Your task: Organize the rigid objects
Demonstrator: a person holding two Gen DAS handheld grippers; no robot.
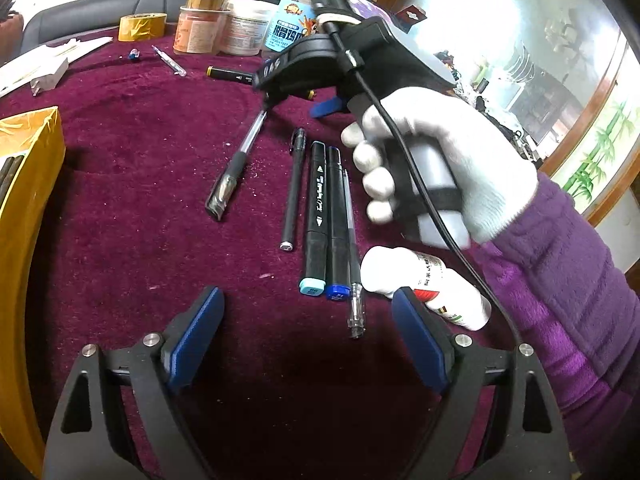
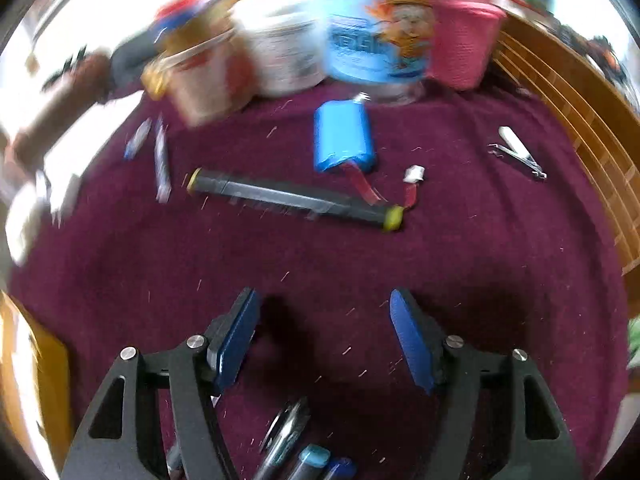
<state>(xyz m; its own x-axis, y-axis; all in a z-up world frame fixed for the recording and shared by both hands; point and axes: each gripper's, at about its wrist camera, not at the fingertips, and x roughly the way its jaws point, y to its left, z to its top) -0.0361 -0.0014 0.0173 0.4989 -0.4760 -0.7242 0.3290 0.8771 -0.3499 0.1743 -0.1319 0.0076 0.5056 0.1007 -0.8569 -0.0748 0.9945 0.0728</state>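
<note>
Pens and markers lie on the maroon cloth. In the left wrist view a light-blue-capped marker (image 1: 316, 220), a blue-capped marker (image 1: 337, 224) and a clear pen (image 1: 352, 260) lie side by side, with a black pen (image 1: 294, 190) and a silver-tipped pen (image 1: 238, 168) to their left. My left gripper (image 1: 308, 340) is open and empty just short of them. My right gripper (image 2: 324, 336) is open and empty; a gloved hand holds it above the far pens (image 1: 400, 92). A yellow-ended black marker (image 2: 296, 200) lies ahead of it.
A white bottle (image 1: 428, 284) lies by my left gripper's right finger. A yellow box (image 1: 28, 184) stands at the left. Jars and tubs (image 1: 244, 28) line the far edge, with yellow tape (image 1: 142, 26). A blue battery pack (image 2: 344, 136) and nail clippers (image 2: 518, 152) lie beyond the yellow-ended marker.
</note>
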